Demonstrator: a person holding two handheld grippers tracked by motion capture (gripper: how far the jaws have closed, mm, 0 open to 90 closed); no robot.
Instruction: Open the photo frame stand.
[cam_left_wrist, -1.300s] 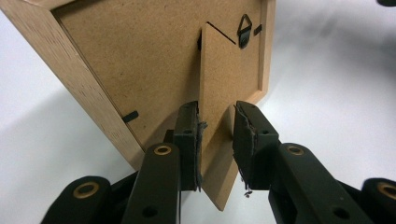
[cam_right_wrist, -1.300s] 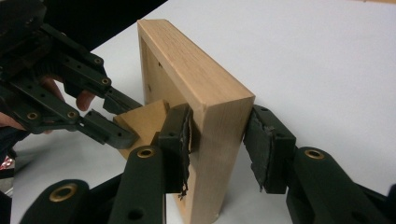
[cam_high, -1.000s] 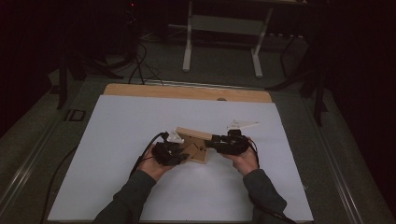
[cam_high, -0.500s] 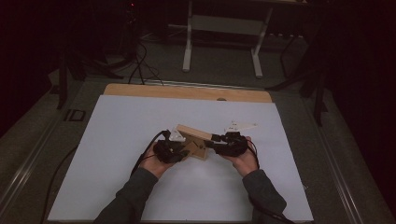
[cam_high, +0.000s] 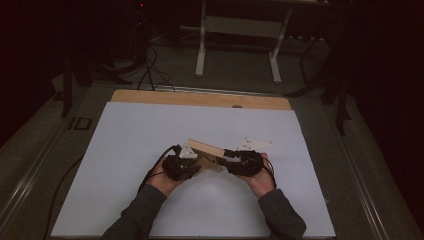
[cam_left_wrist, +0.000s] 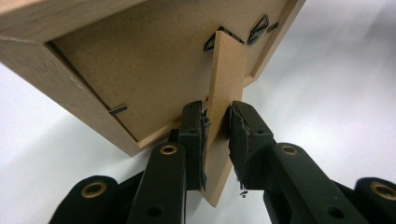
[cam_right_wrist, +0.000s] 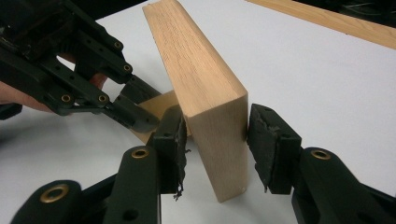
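On a white table (cam_high: 125, 165) we see one wooden picture frame (cam_high: 205, 149) between two grippers. Our left gripper (cam_left_wrist: 217, 135), jaws just closing, grasps its fold-out stand (cam_left_wrist: 223, 93). Our right gripper (cam_right_wrist: 215, 140), jaws just opening, straddles the frame's edge, one pad off the wood.

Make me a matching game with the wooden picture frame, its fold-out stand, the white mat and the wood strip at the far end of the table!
Things:
1. light wooden picture frame
2. thin brown fibreboard stand on the frame's back
3. white mat
4. wooden strip at the table's far edge

Places or states:
A. between the left gripper's black jaws
B. lies under the frame and both hands
C. its edge sits between the right gripper's jaws
D. beyond the mat, bare

Pairs: 1-C, 2-A, 3-B, 4-D
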